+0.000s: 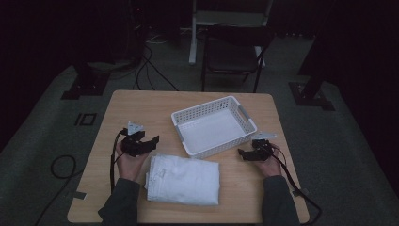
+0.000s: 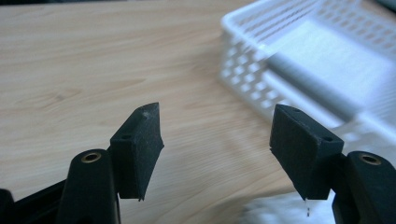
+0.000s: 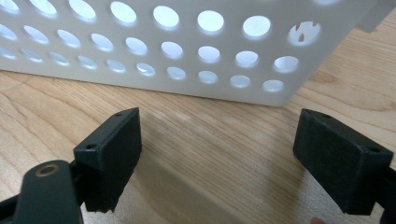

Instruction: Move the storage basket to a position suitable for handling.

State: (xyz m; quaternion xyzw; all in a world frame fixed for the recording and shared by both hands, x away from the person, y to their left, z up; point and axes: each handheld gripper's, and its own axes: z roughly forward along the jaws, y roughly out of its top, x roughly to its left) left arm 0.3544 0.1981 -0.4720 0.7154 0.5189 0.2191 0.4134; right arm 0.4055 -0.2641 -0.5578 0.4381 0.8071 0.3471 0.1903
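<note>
While folded flat, white cloth (image 1: 183, 180) lies lengthwise along table edge (image 1: 164, 220)

sleeves (image 1: 275, 200): dark grey, long | tongs: left tongs (image 1: 149, 140), right tongs (image 1: 244, 154), black, 2 screw-holed pads each | cables (image 1: 112, 165): black

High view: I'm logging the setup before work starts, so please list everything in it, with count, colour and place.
table: one, light wood, centre of the view
basket: one, white, perforated, on the table right of centre, nothing in it
cloth: one, white, folded, on the near table edge between the hands
chair: one, dark, on the floor behind the table
cables: several, black, on the grey floor beyond the table
left tool: one, black, jaws apart with nothing between them, above the cloth's left corner
right tool: one, black, jaws apart with nothing between them, beside the basket's near right corner
sleeves: two, dark grey, at the bottom edge
</note>
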